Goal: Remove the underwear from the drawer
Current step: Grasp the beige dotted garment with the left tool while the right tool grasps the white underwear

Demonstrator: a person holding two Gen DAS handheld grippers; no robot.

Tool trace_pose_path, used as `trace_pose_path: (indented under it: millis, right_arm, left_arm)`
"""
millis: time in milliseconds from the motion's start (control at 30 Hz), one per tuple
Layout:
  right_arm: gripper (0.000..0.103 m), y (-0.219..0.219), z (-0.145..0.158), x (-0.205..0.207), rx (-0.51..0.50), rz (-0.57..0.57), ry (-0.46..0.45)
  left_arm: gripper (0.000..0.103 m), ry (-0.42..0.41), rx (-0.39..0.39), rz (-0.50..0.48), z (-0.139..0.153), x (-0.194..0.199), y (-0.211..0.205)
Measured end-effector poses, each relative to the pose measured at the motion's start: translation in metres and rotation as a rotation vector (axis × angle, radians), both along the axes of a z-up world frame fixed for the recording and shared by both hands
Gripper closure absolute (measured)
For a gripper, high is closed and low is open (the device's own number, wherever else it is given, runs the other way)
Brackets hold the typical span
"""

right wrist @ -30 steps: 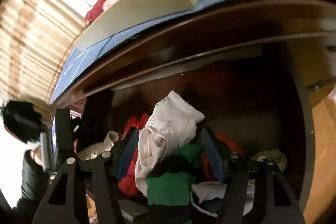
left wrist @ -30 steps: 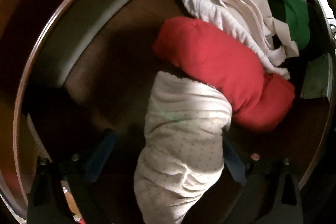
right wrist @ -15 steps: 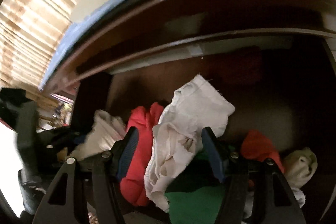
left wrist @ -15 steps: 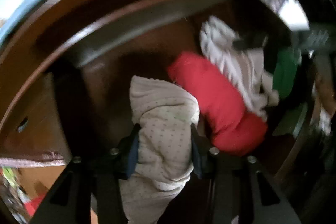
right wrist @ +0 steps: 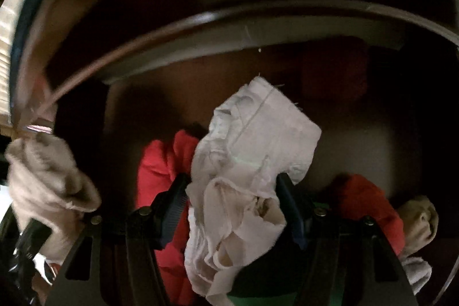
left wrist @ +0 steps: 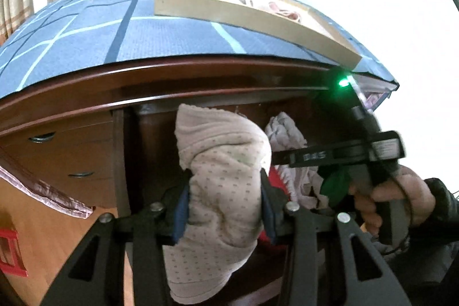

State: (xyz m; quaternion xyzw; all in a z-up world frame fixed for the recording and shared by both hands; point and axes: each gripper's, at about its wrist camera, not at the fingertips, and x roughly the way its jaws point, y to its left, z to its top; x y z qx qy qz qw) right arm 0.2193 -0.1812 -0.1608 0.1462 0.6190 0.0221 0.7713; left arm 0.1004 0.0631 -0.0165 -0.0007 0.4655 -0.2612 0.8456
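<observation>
Underwear, a dotted beige pair, is clamped upright between the closed left gripper, raised before the drawer; the right gripper, jaws apart, straddles white underwear lying inside

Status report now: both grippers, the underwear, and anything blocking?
Left gripper shut on dotted beige underwear, lifted at the drawer mouth. Right gripper astride white underwear, grip unclear. Red garment alongside; nothing blocking.
</observation>
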Motion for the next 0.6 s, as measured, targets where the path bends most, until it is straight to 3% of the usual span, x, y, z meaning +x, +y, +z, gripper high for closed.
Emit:
trace_pose_path:
  millis: [67, 167, 300, 600]
  right_arm:
    - [0.039, 0.006, -0.002, 0.003, -0.039, 0.044, 0.019]
    - [0.05, 0.011, -0.002, 0.003, -0.055, 0.098, 0.012]
    - [0.063, 0.001, 0.002, -0.006, 0.029, 0.143, -0.031]
    - [0.066, -0.032, 0.06, -0.054, 0.176, 0.099, -0.326]
  left_arm:
    - [0.062, -0.003, -0.02, 0.0, 0.002, 0.001, 0.003]
    - [0.062, -0.009, -0.044, 0.011, 0.0, 0.002, -0.003]
    - [0.062, -0.013, -0.07, 0.02, 0.003, -0.002, -0.005]
    - [0.062, -0.021, -0.112, 0.06, 0.018, -0.008, -0.004]
